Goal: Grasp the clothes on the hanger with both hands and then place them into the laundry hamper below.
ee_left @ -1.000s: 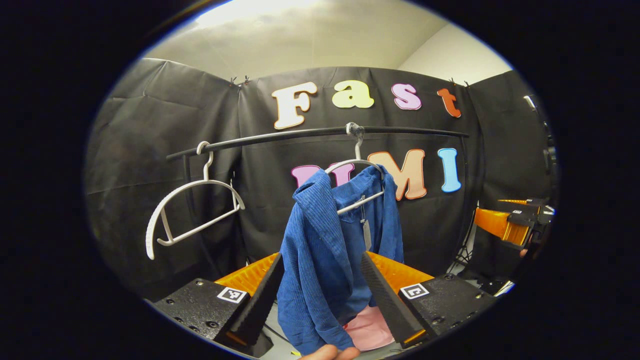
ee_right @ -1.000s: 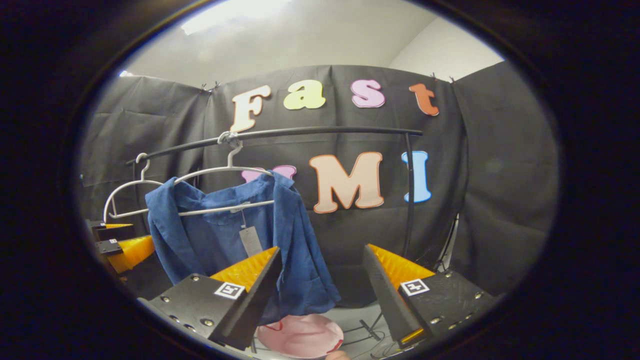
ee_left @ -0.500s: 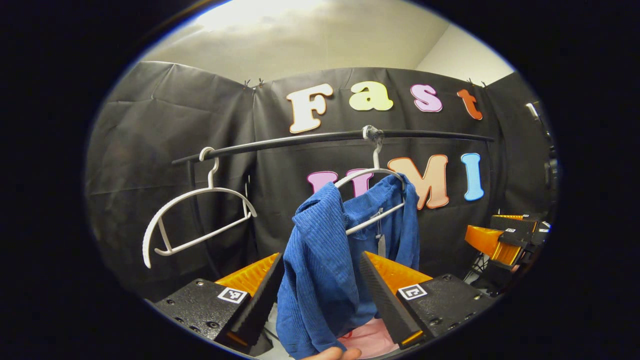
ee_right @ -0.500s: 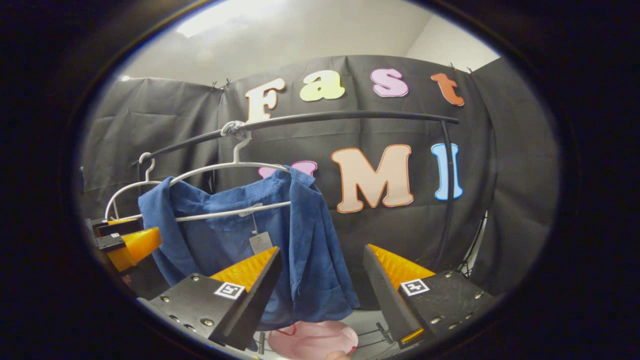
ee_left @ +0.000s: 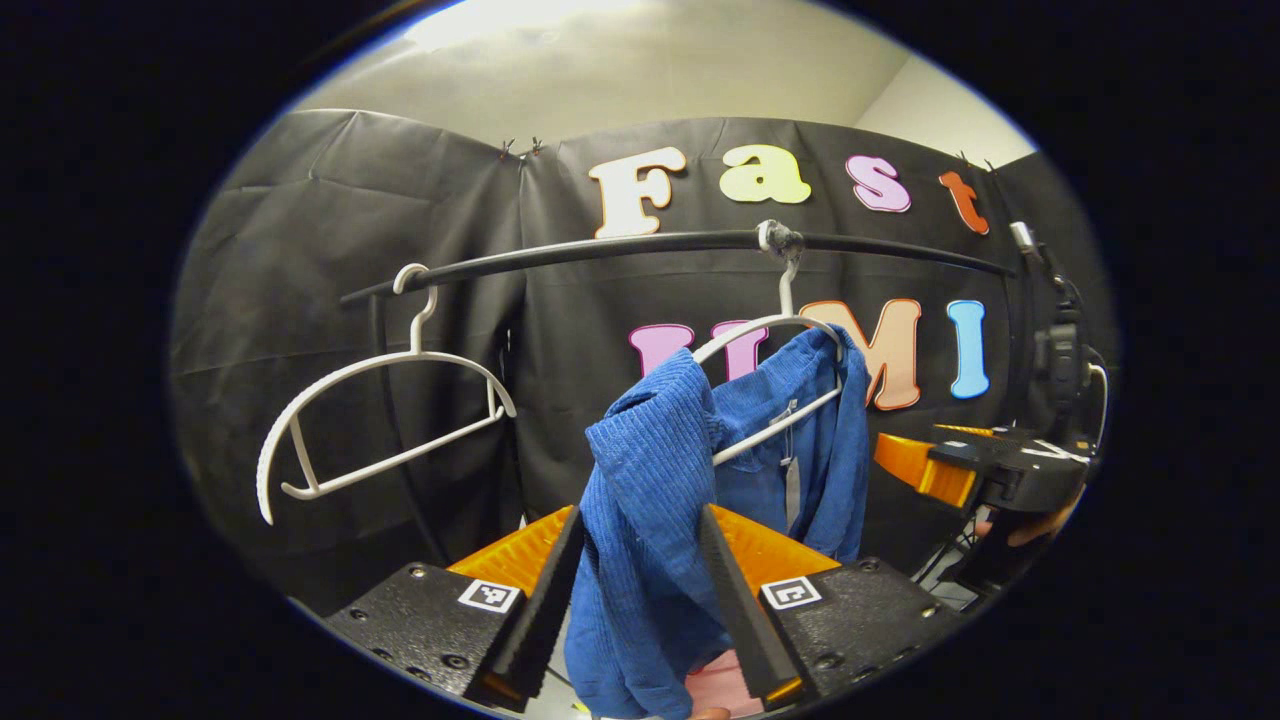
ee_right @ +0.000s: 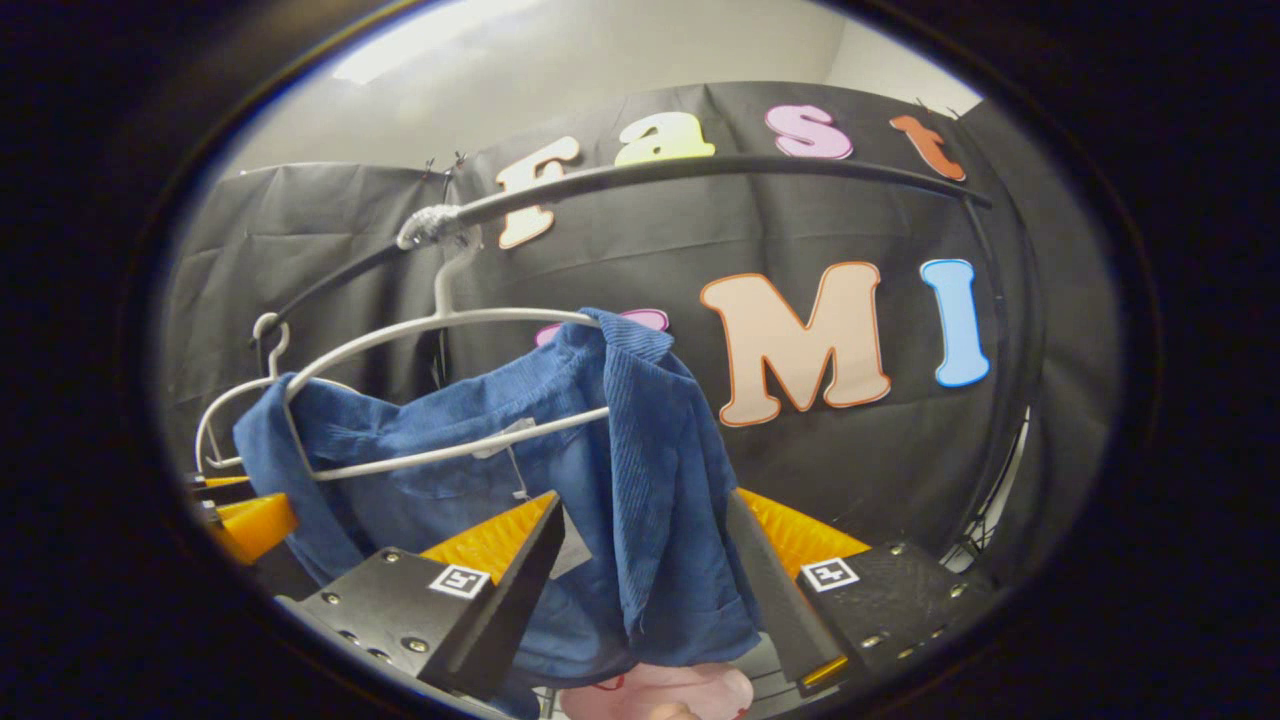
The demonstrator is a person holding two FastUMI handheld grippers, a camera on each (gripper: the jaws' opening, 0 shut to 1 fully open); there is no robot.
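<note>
**Now both grippers flank the hanging shirt**

Draped over a white hanger, the blue corduroy shirt hangs from the black rail, its hook wrapped in tape at the bar. In the left gripper view the left gripper has its jaws parted on either side of the shirt's near shoulder and sleeve, with cloth lying between the fingers; whether both press on it cannot be told. In the right gripper view the right gripper stands with jaws wide, the other front panel of the shirt hanging down between them. A second, empty white hanger hangs farther along the rail. Below the shirt, a pink hamper shows at the bottom edge.
</note>
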